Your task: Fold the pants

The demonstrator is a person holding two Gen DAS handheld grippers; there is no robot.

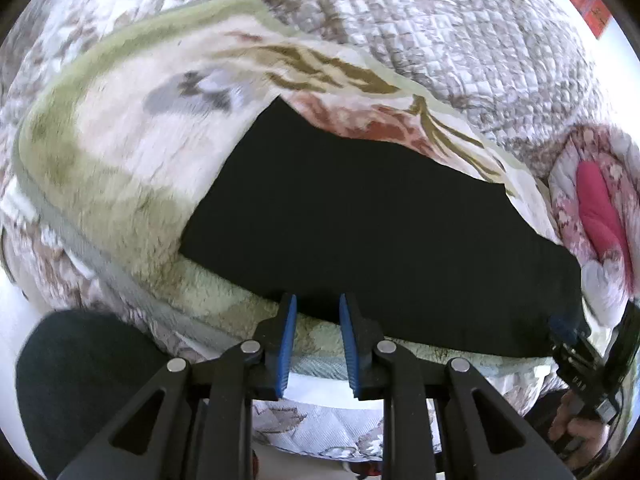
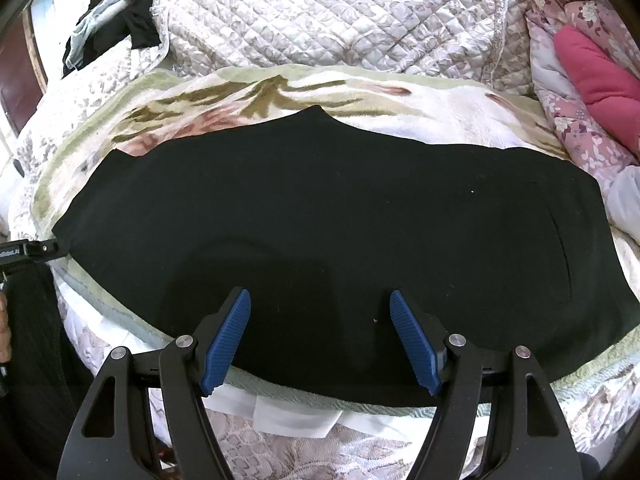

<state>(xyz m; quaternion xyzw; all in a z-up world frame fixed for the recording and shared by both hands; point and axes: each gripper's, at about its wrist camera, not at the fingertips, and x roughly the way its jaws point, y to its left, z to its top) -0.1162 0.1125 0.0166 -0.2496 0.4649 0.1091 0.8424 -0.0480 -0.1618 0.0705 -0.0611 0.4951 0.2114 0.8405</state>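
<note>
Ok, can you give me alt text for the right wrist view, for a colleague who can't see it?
Black pants lie flat across a floral fleece blanket on a quilted bed, already folded leg over leg. The right hand-held gripper hovers open over their near edge, blue fingers spread wide. The left hand-held gripper tip meets the pants' left end; a pink cushion sits upper right.

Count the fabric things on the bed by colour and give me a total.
Black: 1, the flat black pants
Green-bordered floral: 1, the fleece blanket beneath the pants
Pale grey-and-white floral: 1, the quilted bedspread
Pink floral: 1, the bunched comforter at the right
Solid pink: 1, the soft item lying on that comforter
Total: 5
</note>
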